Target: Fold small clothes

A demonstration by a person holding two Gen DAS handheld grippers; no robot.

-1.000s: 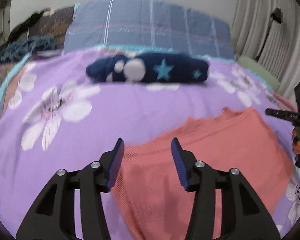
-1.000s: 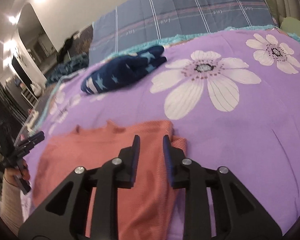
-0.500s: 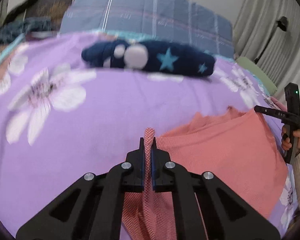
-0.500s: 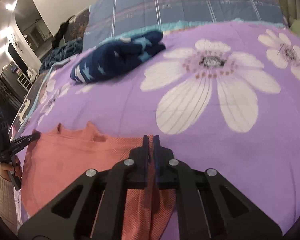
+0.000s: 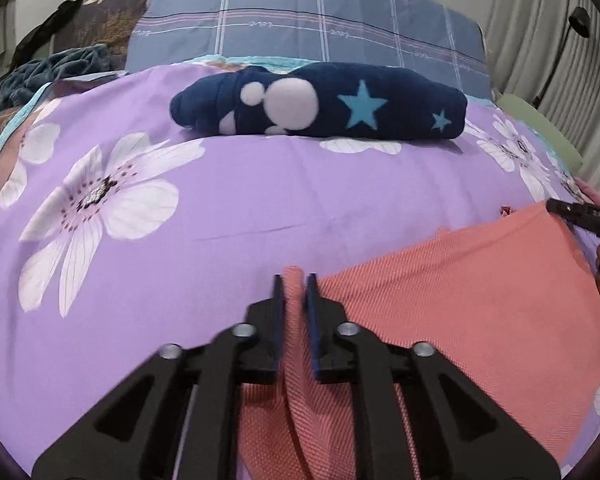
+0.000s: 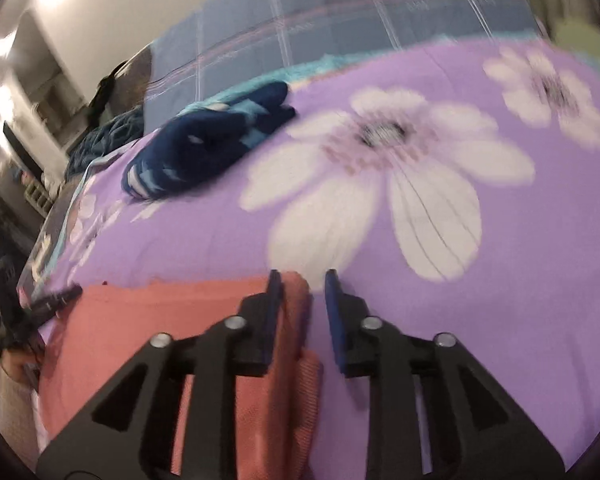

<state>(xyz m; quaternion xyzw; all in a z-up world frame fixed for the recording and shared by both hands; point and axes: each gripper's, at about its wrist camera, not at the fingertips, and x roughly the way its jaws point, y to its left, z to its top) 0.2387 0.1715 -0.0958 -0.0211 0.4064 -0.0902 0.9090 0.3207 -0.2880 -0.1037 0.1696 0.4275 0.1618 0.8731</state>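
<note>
The salmon-pink garment lies spread on the purple flowered bed cover at the near edge of the bed. The left tongs pinch a raised fold at one corner. The right tongs stand parted — fabric touches only one finger. A folded navy star-print garment rests toward the far edge.

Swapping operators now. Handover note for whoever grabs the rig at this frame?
Left tool: shut on the near-left edge of the pink top, fabric pinched between the pads.
Right tool: open, the top's right edge against its left pad only.
The top lies flat on the purple bedspread. A navy star-print garment sits already folded further back.
Done: edges gathered. Left: the fold itself; the right side may need regrasping.
</note>
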